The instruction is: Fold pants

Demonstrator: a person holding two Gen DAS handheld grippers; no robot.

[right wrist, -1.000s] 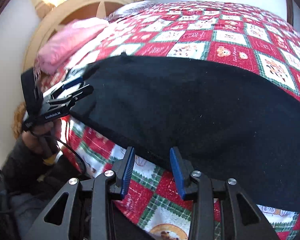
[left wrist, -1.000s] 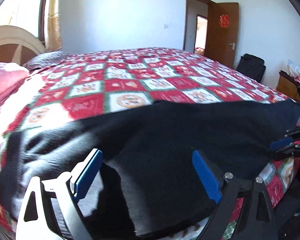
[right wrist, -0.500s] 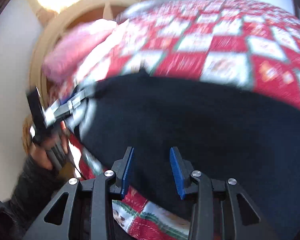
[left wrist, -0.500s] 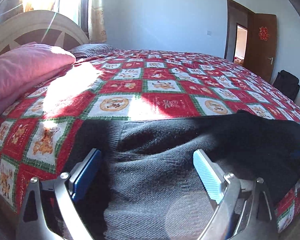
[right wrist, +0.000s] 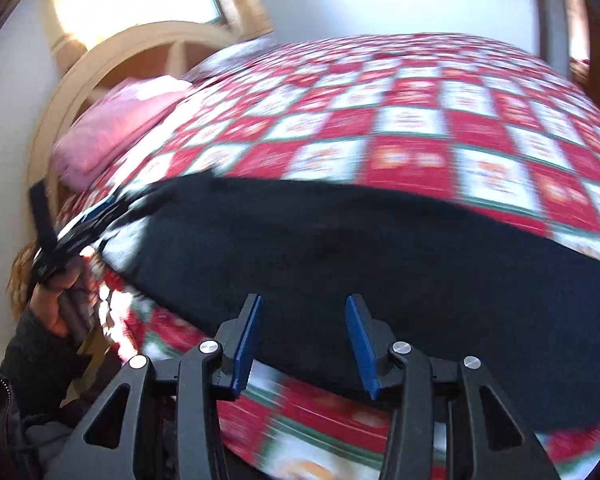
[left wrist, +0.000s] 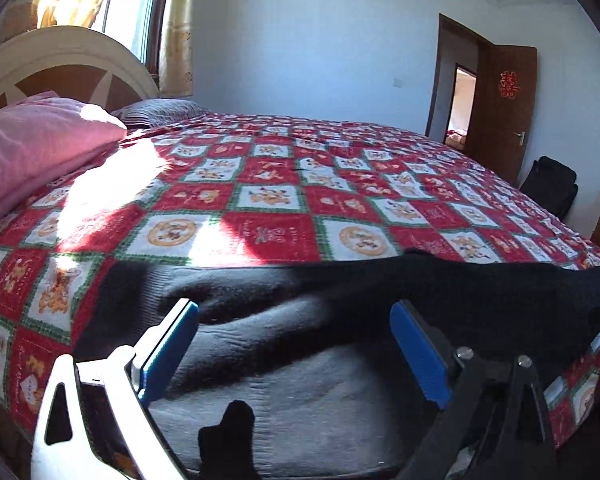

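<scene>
Black pants (left wrist: 340,308) lie flat along the near edge of the bed, ribbed waistband at the left. My left gripper (left wrist: 296,344) is open, its blue pads on either side of the waistband end and just above the cloth. In the right wrist view the pants (right wrist: 380,248) stretch across the bed edge. My right gripper (right wrist: 302,336) is open over their near edge and holds nothing. The left gripper (right wrist: 80,220) shows at the far left end of the pants in a hand; the view is blurred.
The bed has a red, white and green patterned cover (left wrist: 284,196). A pink pillow (left wrist: 32,148) and a striped pillow (left wrist: 156,110) lie by the cream headboard (left wrist: 68,56). A brown door (left wrist: 500,108) and a black bag (left wrist: 552,184) stand at the far right.
My left gripper has swung left along the pants to the waistband end, staying open. My right gripper has moved up to the pants' near edge, staying open.
</scene>
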